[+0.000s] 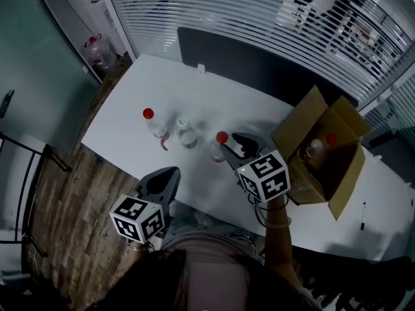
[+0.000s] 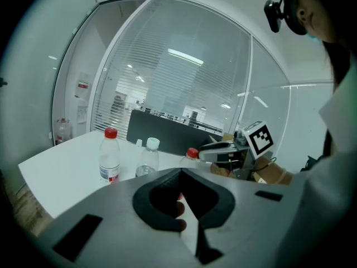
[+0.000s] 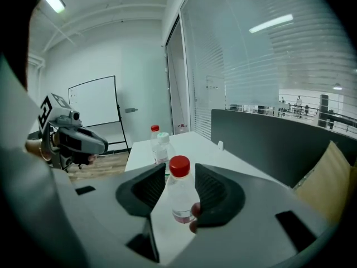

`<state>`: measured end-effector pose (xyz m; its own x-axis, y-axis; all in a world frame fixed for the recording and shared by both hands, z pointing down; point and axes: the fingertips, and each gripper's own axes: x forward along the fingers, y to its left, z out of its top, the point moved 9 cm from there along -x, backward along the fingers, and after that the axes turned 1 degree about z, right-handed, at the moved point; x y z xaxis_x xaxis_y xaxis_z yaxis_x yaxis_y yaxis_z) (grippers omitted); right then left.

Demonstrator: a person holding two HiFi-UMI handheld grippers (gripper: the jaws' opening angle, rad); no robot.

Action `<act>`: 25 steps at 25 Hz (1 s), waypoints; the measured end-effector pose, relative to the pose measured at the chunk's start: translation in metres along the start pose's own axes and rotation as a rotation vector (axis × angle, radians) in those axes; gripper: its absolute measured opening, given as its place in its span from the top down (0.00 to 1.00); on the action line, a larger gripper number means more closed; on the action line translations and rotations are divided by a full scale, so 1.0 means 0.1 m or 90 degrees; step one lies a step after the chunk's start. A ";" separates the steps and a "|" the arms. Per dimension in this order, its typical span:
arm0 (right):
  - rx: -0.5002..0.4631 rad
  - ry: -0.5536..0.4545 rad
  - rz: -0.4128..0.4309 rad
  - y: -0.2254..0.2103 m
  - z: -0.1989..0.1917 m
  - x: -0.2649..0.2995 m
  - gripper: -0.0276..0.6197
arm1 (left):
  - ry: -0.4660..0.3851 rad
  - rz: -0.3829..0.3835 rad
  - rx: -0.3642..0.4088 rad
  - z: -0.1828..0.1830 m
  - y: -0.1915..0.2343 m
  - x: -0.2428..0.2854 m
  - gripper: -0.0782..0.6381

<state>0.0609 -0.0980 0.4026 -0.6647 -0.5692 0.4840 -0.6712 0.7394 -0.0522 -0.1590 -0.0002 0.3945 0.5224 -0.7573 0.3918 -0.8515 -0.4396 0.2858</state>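
Your left tool (image 2: 181, 170) is closed: its pads meet at the tips and nothing sits between them. It hangs at the near edge of the white worktop (image 1: 214, 96), well short of the bottles.

Ahead of that tool and a little to its left, the left red-capped bottle (image 1: 154, 127) stands upright. Just to the right of it, and close beside it, stands the pale-capped bottle (image 1: 187, 135), also upright. Both are well apart from the left tool's tips.

Further right, the right red-capped bottle (image 3: 179, 193) stands upright on the worktop, right between the jaws of your right tool (image 1: 235, 144). That tool is open, with its pads spread to either side of the bottle's body. The pad on the right of the right gripper view sits against the bottle or just beside it, and I cannot tell which. A sliver of worktop shows between the bottle and the other pad. The red cap rises level with the pad tips.

To the right of the right tool, just beside it, a cardboard box (image 1: 311, 118) sits on the worktop with its flaps open. There are bottles (image 1: 316, 148) inside it, one of them with a red cap.
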 end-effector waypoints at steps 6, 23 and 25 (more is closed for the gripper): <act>0.016 -0.026 -0.010 0.02 -0.02 -0.19 0.70 | -0.002 -0.020 0.002 -0.01 -0.12 0.06 0.88; 0.077 -0.128 -0.118 0.05 -0.17 -0.94 0.87 | -0.004 -0.055 0.028 0.01 -0.46 0.25 0.88; 0.093 -0.153 -0.117 0.07 -0.18 -1.02 0.87 | -0.003 -0.060 0.030 0.01 -0.49 0.29 0.88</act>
<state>0.1303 -0.0285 0.3690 -0.5744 -0.7697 0.2786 -0.8157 0.5666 -0.1163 -0.1023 -0.0009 0.3909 0.5996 -0.7138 0.3619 -0.8003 -0.5307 0.2792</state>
